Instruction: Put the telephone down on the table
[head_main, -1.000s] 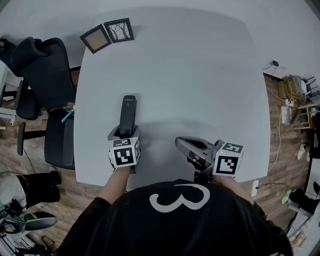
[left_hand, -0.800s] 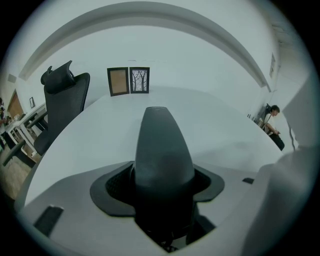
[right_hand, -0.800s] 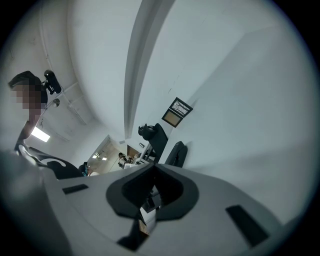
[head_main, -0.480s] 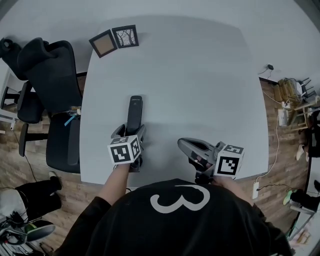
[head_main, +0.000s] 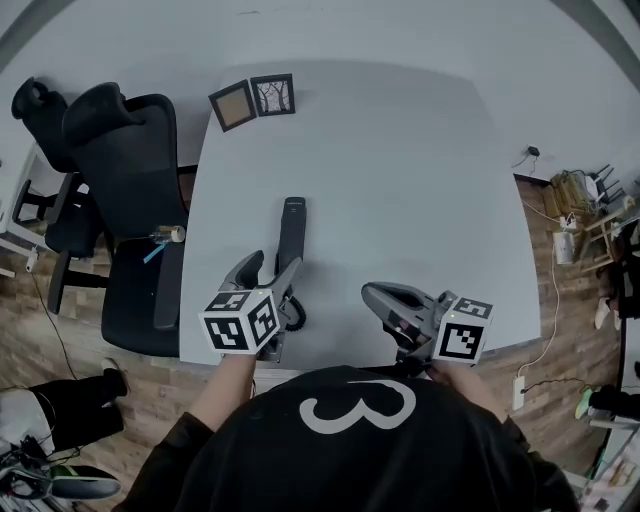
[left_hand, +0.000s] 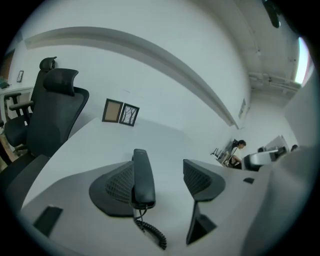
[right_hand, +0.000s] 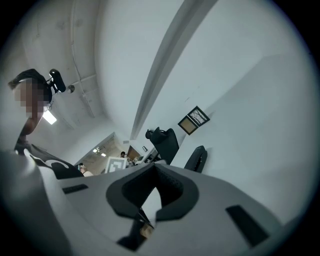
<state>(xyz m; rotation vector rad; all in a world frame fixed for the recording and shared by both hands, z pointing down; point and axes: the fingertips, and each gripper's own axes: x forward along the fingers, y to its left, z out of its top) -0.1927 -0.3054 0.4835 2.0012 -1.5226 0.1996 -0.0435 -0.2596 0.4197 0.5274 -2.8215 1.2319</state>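
left gripper (left_hand: 159, 178): ribbed black pads apart and closing, unclamped | slim, smooth black telephone handset (left_hand: 141, 175) laid flat on white table (head_main: 400, 180) between the pads | coiled cord (left_hand: 152, 232) trailed toward gripper body | right gripper (right_hand: 156, 175): pads brought together, nothing held

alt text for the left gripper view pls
A black telephone handset lies on the white table between the left gripper's wide-apart jaws, which are closing but not gripping it; its coiled cord trails toward the camera. A black office chair stands at left, two framed pictures at the table's far edge.
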